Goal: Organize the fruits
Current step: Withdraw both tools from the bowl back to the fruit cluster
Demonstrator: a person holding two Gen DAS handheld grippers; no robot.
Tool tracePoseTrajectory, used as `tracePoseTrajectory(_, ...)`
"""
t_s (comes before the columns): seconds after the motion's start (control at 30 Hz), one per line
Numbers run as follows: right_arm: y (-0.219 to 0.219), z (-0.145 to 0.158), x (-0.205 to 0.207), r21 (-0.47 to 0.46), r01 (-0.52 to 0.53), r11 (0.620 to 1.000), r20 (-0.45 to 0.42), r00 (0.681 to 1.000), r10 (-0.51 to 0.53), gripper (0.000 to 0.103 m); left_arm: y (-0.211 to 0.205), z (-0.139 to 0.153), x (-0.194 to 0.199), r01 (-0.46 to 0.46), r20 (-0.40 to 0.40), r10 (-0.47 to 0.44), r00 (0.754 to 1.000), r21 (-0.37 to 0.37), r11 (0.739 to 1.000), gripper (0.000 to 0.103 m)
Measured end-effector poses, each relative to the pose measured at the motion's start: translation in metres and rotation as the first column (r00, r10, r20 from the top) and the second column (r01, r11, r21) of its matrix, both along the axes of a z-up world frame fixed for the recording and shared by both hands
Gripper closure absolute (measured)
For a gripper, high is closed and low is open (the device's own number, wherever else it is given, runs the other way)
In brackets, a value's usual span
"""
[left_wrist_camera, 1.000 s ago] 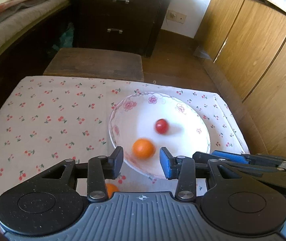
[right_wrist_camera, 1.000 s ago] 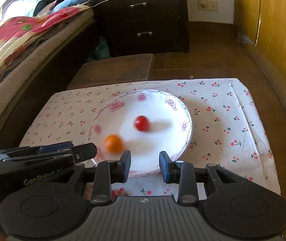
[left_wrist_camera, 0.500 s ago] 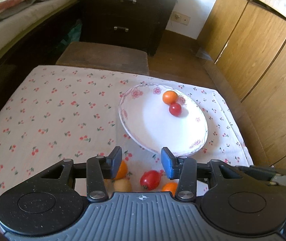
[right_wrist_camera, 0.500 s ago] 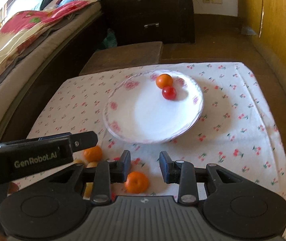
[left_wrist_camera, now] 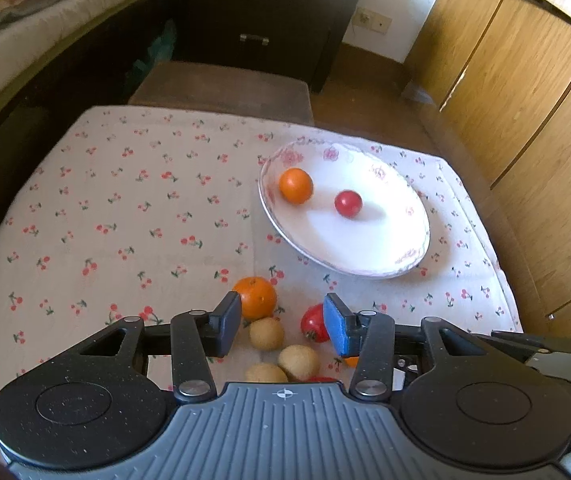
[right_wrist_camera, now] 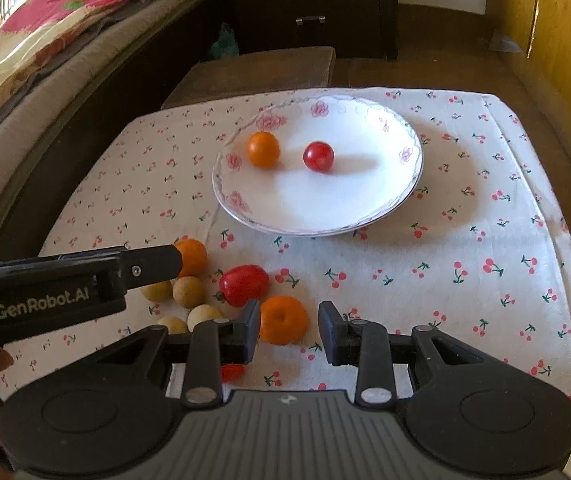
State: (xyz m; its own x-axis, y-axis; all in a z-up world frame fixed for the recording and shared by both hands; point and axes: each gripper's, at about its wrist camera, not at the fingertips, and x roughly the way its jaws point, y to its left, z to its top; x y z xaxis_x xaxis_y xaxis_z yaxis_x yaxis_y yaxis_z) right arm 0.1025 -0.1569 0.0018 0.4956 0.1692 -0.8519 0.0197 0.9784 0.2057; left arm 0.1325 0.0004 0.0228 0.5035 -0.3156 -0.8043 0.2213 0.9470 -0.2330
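Note:
A white flowered plate (left_wrist_camera: pixel 369 256) (right_wrist_camera: pixel 325 208) holds an orange (left_wrist_camera: pixel 295 185) (right_wrist_camera: pixel 263 149) and a small red tomato (left_wrist_camera: pixel 348 203) (right_wrist_camera: pixel 318 156). Loose fruit lies on the cloth at the near side: an orange (left_wrist_camera: pixel 254 297) (right_wrist_camera: pixel 193 256), a red tomato (left_wrist_camera: pixel 311 322) (right_wrist_camera: pixel 244 284), several tan round fruits (left_wrist_camera: pixel 266 333) (right_wrist_camera: pixel 188 291) and another orange (right_wrist_camera: pixel 284 319). My left gripper (left_wrist_camera: pixel 283 326) hovers open over the tan fruits, gripping nothing. My right gripper (right_wrist_camera: pixel 290 332) stands open above the second orange, its pads clear of it.
A cherry-print cloth (left_wrist_camera: pixel 125 208) covers the low table. Behind it are a brown stool (left_wrist_camera: pixel 221 88), a dark drawer chest (left_wrist_camera: pixel 265 20) and a bed (right_wrist_camera: pixel 37 60) on the left. Wooden wardrobe doors (left_wrist_camera: pixel 525 100) line the right. A small red fruit (right_wrist_camera: pixel 231 372) lies under the right gripper.
Both grippers drew back from the plate to the near side, bringing the loose fruit into view. The orange and tomato rolled about on the plate. The left jaws stand slightly wider.

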Motion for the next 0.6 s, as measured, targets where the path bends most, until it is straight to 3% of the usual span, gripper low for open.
tracePoseTrajectory(0.6,0.006,-0.0013,0.0011,0.001,-0.016,1.0,-0.009,1.0,0.017,0.069,0.006,-0.0046,0.0018,-0.01,-0.021,0.01,1.0,0.01,1.0,0.045)
